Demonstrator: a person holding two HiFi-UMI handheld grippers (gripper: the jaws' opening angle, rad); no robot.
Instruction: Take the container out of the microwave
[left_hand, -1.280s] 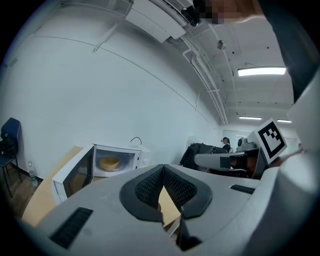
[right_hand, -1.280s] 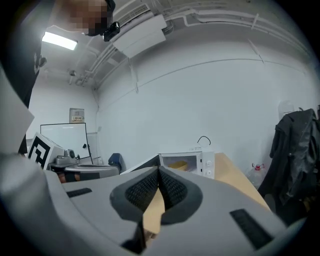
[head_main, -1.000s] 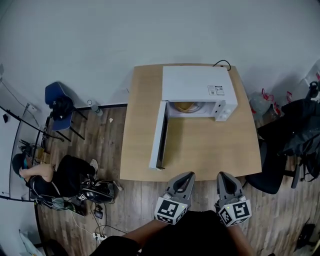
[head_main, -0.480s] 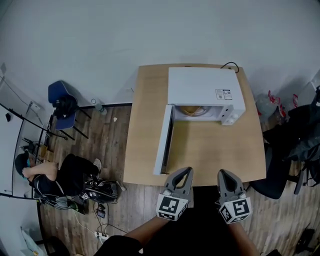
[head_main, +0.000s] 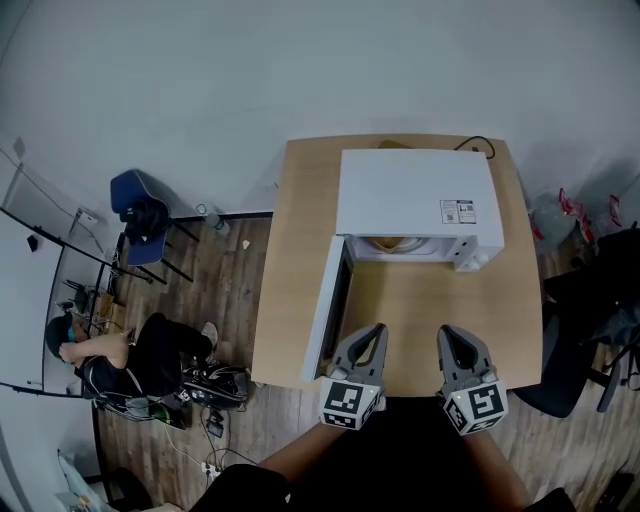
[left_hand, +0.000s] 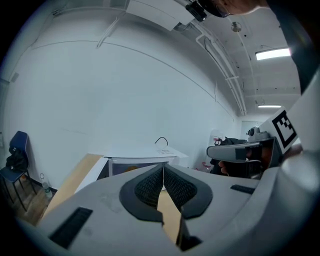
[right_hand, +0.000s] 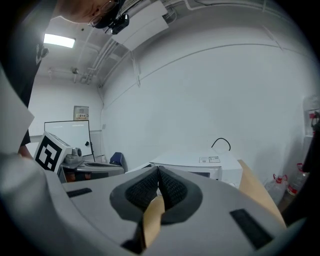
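A white microwave (head_main: 415, 195) stands at the back of a light wooden table (head_main: 420, 310), its door (head_main: 325, 305) swung open toward the table's left front. Inside the cavity a yellowish container (head_main: 397, 242) shows only in part. My left gripper (head_main: 374, 335) and right gripper (head_main: 446, 337) hover side by side over the table's front edge, pointing at the microwave, both shut and empty. The left gripper view shows the microwave (left_hand: 137, 157) past shut jaws, with a sliver of the container (left_hand: 131, 170). In the right gripper view the microwave (right_hand: 197, 165) lies ahead.
A person (head_main: 120, 360) sits on the wooden floor at the left among bags and cables. A blue chair (head_main: 140, 215) stands by the wall. Dark chairs and bags (head_main: 595, 320) crowd the table's right side. A black cable (head_main: 478, 146) runs behind the microwave.
Both grippers have moved forward from the floor side to the table's front edge, toward the microwave. Their jaws stayed shut. The microwave door stays open.
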